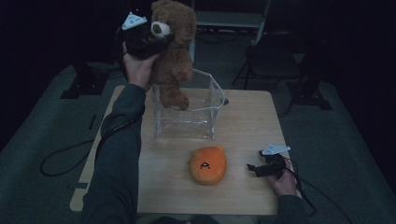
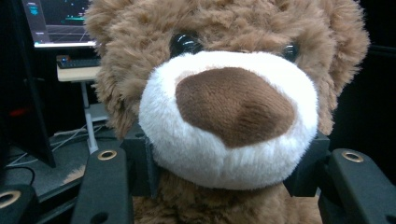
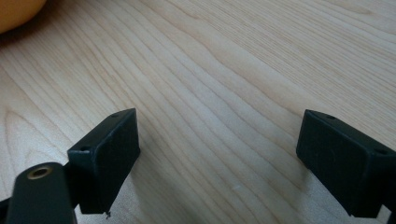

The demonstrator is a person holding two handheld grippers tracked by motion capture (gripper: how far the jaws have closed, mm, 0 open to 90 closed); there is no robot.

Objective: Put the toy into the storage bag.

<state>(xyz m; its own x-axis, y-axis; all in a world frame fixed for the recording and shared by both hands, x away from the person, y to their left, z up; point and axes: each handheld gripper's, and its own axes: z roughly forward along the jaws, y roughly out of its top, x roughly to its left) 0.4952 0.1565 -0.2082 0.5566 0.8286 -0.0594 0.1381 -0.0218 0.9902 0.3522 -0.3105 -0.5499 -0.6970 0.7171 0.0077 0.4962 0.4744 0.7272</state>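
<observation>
A brown teddy bear [image 1: 173, 51] hangs in the air above the back left part of a clear plastic box [image 1: 208, 122], its feet down at the box's rim. My left gripper [image 1: 148, 35] is shut on the bear's white muzzle [image 2: 229, 126], with a black pad pressed in on either side. An orange round plush toy [image 1: 208, 164] with a small black mark lies on the wooden table [image 1: 243, 193] in front of the box. My right gripper [image 1: 252, 168] rests low at the table's right side, open, with bare wood between its jaws; the orange plush toy's [image 3: 14, 11] edge shows at the top left there.
A folding chair [image 1: 273, 56] and shelf legs stand on the dark floor behind the table. Cables trail off the left side of the table. A lit monitor [image 2: 60, 21] and a small desk sit beyond the bear in the left gripper view.
</observation>
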